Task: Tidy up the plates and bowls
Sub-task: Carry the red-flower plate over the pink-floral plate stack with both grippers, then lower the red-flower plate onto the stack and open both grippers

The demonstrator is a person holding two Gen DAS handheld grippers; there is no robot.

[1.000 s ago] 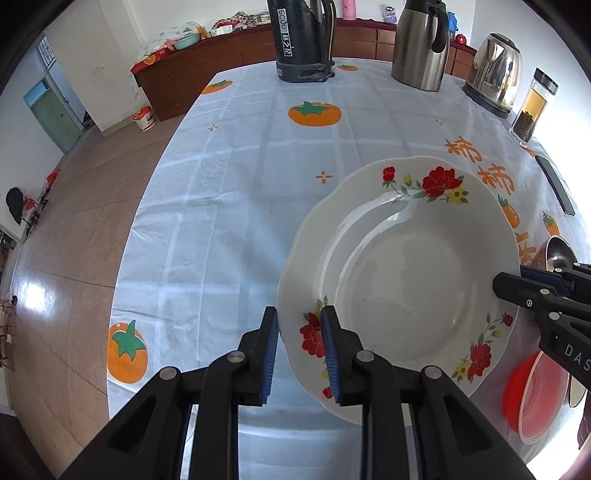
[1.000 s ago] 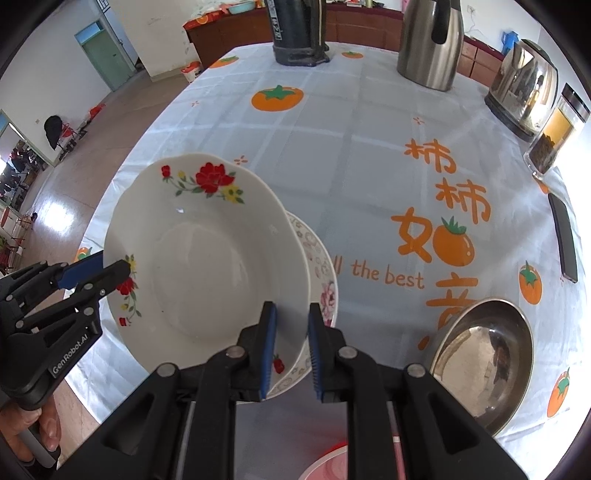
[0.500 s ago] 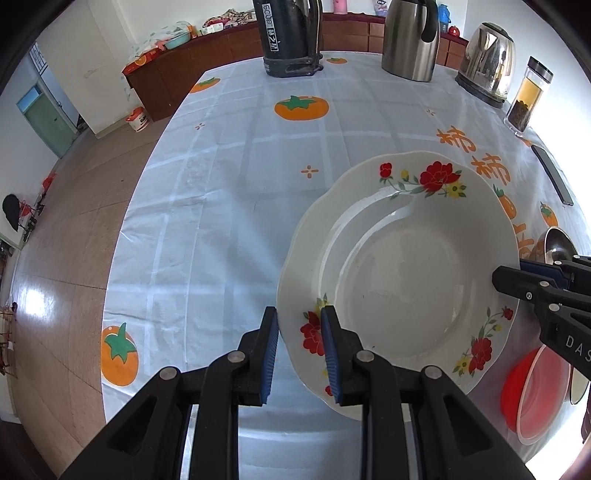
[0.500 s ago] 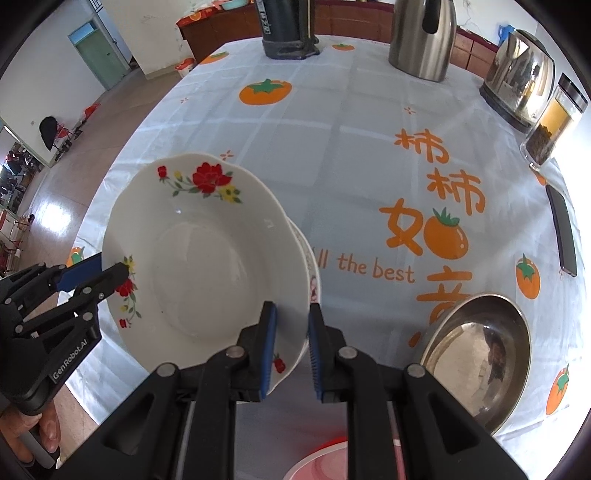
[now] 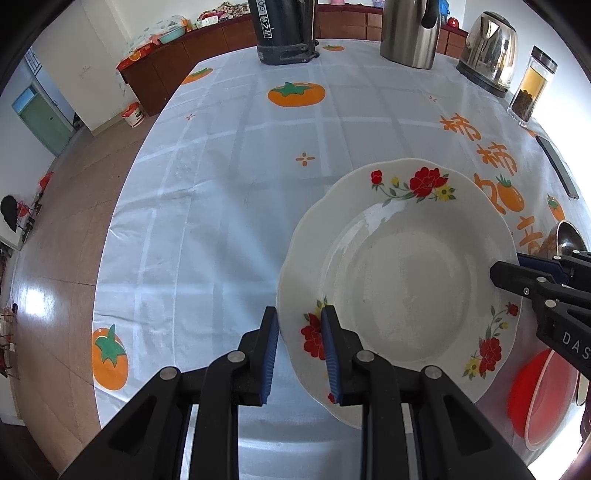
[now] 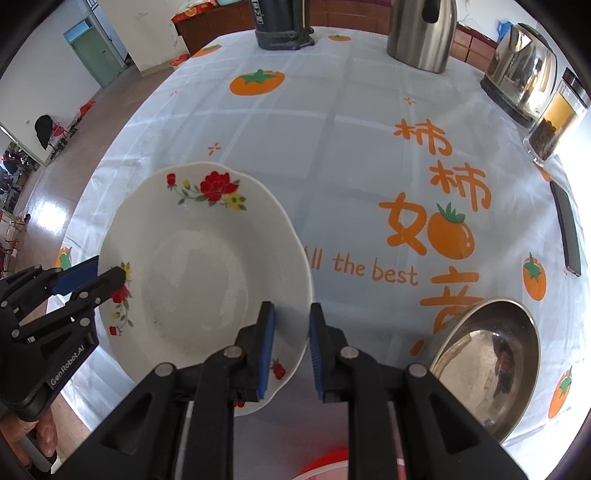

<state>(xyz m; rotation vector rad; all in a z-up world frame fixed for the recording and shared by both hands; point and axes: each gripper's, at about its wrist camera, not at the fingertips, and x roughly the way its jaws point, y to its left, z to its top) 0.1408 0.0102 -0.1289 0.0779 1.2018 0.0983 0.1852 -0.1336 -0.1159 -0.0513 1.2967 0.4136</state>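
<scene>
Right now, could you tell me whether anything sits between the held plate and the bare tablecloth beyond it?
Nothing visible does. Both claws, left and right, grip the plate, and the cloth ahead lies bare up to the kettles.

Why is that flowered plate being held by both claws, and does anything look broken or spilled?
Nothing looks broken or spilled. The flowered plate is pinched at its rim by the left claw and the right claw on opposite sides. It seems slightly tilted, with no visible chips. The steel bowl and red bowl sit upright nearby.
</scene>
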